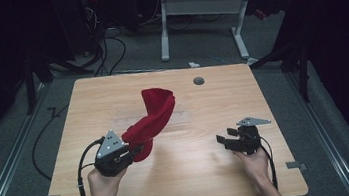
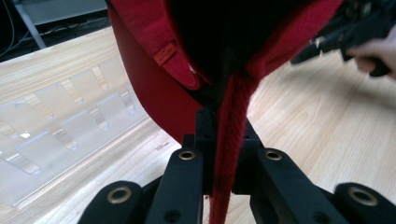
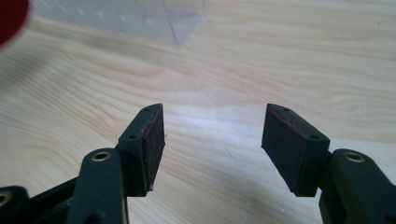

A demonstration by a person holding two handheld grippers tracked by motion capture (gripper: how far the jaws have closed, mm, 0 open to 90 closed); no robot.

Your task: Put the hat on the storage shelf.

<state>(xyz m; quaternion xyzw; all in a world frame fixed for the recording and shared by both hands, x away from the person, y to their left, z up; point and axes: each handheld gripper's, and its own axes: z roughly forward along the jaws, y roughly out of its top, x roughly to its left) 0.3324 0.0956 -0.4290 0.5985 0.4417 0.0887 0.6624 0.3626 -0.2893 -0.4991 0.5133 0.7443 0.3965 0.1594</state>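
A red fabric item (image 1: 156,111), shaped like a soft hat with a small sewn label, hangs raised above the wooden table (image 1: 223,182) left of centre. My left gripper (image 1: 136,150) is shut on its lower hem. In the left gripper view the red fabric (image 2: 140,79) rises from my shut left gripper (image 2: 224,128), a ribbed edge pinched between the jaws. My right gripper (image 1: 224,140) stands open at the right, low over the table and apart from the fabric. Bare wood lies between the jaws of the right gripper (image 3: 212,135).
A clear plastic rack (image 1: 180,117) lies flat mid-table behind the fabric, and the rack (image 2: 60,121) shows several slots. A round grommet hole (image 1: 198,81) sits near the far edge. Cables and a desk frame (image 1: 202,9) stand on the floor beyond.
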